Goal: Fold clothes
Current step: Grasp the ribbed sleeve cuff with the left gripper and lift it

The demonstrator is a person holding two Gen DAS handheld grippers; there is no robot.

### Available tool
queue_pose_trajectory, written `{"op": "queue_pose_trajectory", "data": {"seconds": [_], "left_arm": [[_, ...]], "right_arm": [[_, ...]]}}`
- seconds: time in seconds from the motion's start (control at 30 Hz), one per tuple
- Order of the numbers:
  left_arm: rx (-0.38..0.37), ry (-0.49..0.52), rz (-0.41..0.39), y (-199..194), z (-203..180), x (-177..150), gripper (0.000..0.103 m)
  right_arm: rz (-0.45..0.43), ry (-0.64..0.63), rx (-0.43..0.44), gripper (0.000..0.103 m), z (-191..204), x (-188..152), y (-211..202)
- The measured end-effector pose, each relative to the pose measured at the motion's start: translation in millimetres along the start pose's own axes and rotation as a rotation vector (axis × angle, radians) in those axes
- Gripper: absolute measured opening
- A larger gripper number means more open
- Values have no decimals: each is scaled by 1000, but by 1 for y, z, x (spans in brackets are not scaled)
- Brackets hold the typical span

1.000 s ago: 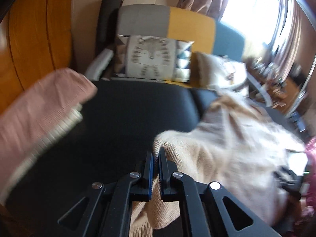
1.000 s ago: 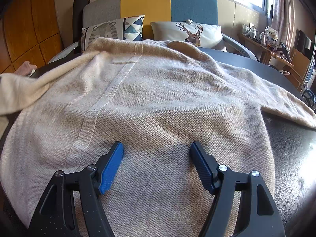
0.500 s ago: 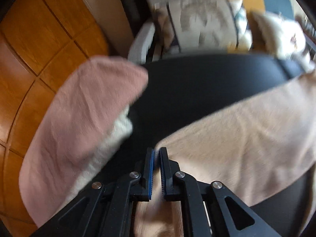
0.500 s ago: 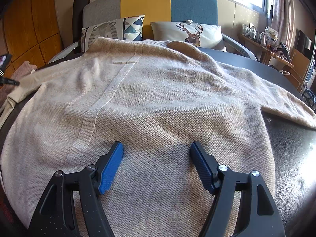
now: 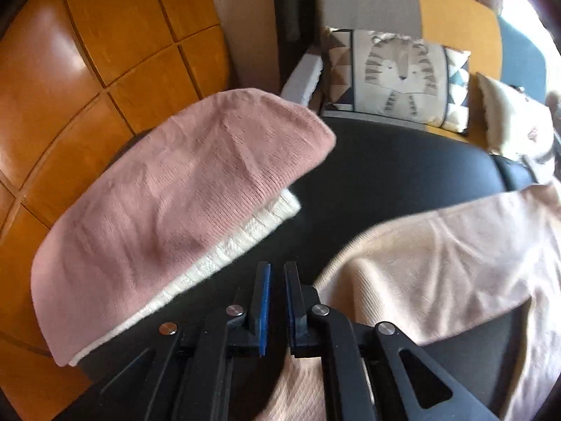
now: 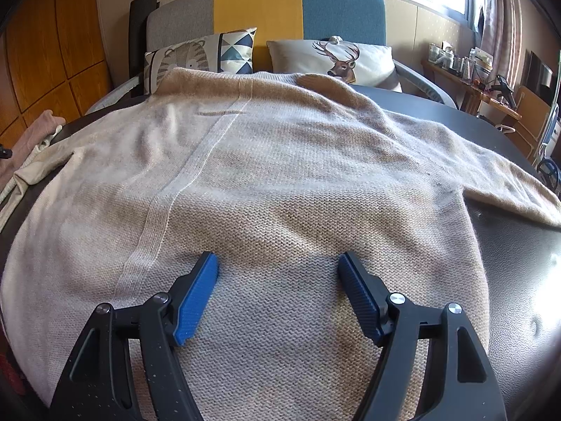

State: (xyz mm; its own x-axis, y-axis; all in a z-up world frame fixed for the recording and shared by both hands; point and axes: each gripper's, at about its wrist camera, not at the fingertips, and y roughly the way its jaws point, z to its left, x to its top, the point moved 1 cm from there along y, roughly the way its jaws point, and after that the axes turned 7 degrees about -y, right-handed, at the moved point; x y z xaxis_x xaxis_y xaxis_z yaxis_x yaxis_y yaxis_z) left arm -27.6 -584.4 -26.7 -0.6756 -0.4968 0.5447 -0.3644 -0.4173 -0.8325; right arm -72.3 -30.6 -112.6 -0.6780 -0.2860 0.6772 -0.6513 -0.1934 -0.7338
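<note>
A beige knit sweater (image 6: 280, 175) lies spread flat on the black table (image 6: 519, 280), collar toward the sofa. My right gripper (image 6: 278, 258) stands open just over its lower body, fingers wide apart, with nothing pinched. In the left wrist view one sleeve of the sweater (image 5: 438, 263) lies stretched across the table (image 5: 385, 168), its cuff end just right of my left gripper (image 5: 277, 266). That gripper's jaws stand a narrow slit apart, and only dark table shows between them. More beige knit passes under its frame.
A folded pink garment (image 5: 175, 210) sits on a white knit one (image 5: 245, 242) at the table's left edge, close to my left gripper. Behind the table is a sofa with a tiger cushion (image 5: 396, 73) and a deer cushion (image 6: 336, 59). A cluttered side table (image 6: 466, 70) stands far right.
My left gripper carried the sleeve outward to the left, laid it flat and let it go; the cuff now lies beside the fingers. The right gripper has not moved.
</note>
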Motion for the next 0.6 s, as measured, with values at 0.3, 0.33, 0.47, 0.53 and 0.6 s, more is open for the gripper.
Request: {"op": "queue_pose_trajectory", "data": {"seconds": [0.3,0.33,0.47,0.53,0.6], "left_arm": [[-123,27,202,13,-3,-74,7],[-156,-2,207,14,3,-79,8],[-288,-112,196,18,30,-91,17],[-362,-144,181,19,38,-95,20],[-415,-179,169,23,46,-97,20]], "right_arm": [[-3,5,8,75,0,0,-1],[-3,5,8,75,0,0,-1],[-4,5,7,75,-1,-1,-1],[-3,3,6,75,0,-1,-1],[-3,2,3,75,0,-1,-1]]}}
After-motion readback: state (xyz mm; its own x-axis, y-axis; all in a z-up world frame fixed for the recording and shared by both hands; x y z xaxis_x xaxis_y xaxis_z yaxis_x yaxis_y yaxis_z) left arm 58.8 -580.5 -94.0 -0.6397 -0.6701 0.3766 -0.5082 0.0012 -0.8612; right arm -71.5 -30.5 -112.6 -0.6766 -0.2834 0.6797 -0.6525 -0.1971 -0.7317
